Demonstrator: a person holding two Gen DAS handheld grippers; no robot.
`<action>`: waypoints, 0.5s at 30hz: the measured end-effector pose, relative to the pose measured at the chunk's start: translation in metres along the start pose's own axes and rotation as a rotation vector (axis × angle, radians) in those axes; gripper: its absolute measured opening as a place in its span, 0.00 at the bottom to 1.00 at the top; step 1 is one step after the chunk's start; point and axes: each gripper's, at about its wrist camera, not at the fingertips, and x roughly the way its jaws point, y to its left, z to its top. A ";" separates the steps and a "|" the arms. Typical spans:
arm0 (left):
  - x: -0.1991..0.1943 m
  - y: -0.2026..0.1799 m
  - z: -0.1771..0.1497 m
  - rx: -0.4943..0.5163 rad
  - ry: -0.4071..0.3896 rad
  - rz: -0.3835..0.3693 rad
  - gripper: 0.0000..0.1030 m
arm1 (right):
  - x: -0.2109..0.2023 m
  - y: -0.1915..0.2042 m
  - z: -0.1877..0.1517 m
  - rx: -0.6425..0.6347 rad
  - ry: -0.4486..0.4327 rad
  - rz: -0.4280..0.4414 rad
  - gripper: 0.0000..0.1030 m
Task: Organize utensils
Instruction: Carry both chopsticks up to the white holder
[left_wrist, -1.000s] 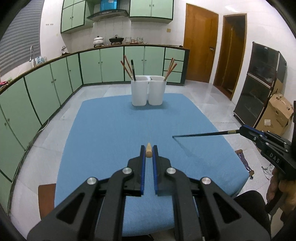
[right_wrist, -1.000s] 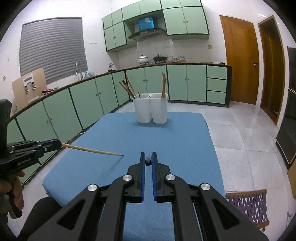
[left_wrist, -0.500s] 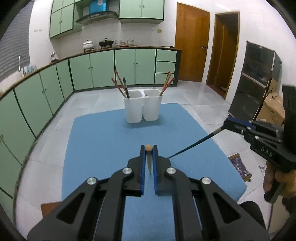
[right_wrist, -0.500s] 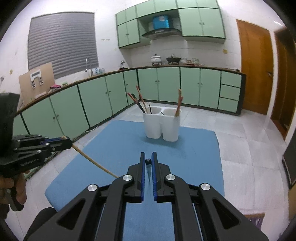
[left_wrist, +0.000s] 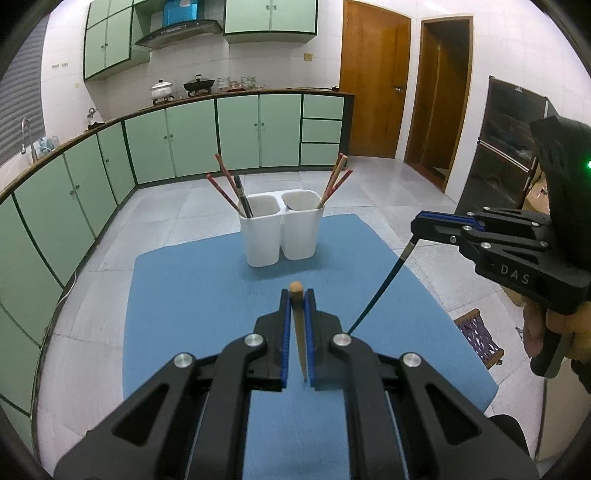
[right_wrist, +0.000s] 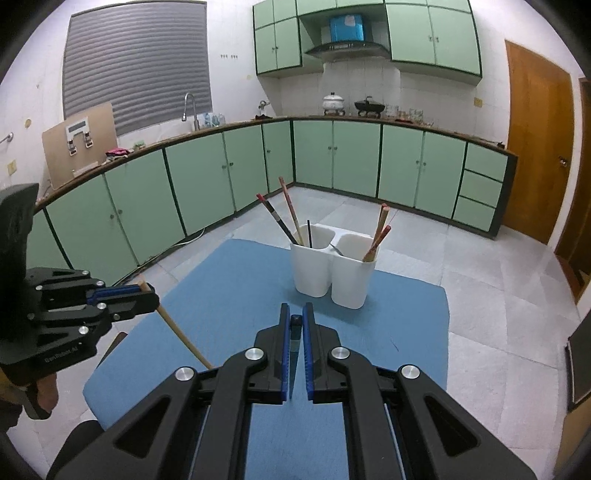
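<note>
A wooden chopstick is pinched by the left gripper; a dark chopstick is pinched by the right gripper.

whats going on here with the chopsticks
A person holds a gripper in each hand above a blue mat. The left gripper is shut on a light wooden chopstick; the right gripper is shut on a dark chopstick. Both hang tip down, short of the white two-compartment holder, which already holds several chopsticks.
</note>
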 end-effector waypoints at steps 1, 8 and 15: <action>0.003 0.001 0.003 0.001 0.000 -0.001 0.06 | 0.004 -0.001 0.003 -0.001 0.007 0.004 0.07; 0.020 0.003 0.015 0.016 0.007 -0.005 0.07 | 0.026 -0.013 0.024 -0.001 0.042 0.022 0.07; 0.025 0.008 0.026 -0.001 0.021 -0.032 0.06 | 0.030 -0.017 0.033 0.005 0.049 0.022 0.07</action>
